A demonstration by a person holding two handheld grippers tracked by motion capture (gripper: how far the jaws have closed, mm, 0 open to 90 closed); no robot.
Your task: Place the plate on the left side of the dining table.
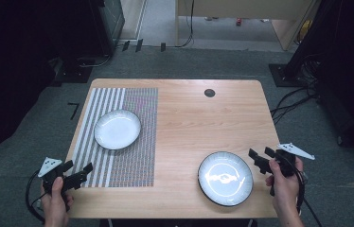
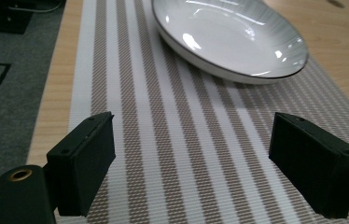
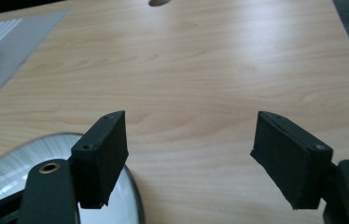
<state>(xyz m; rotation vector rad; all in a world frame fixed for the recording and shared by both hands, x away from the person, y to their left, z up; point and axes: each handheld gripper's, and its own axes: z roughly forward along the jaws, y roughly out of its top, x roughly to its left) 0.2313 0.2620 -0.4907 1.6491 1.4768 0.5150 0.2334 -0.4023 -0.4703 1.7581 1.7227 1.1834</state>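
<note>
Both my tongs gape wide, empty: left tongs over the striped mat's near-left corner, right tongs just beside the untouched plate near the desk's front edge, so nothing's picked up yet.

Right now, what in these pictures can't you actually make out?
- Plate on the mat: its far rim is cut off by the top edge of the left gripper view.
- Plate on the bare wood: mostly cut off by the bottom edge and hidden behind a jaw in the right gripper view.
- Dark round spot on the table: too small to identify, high view.
</note>
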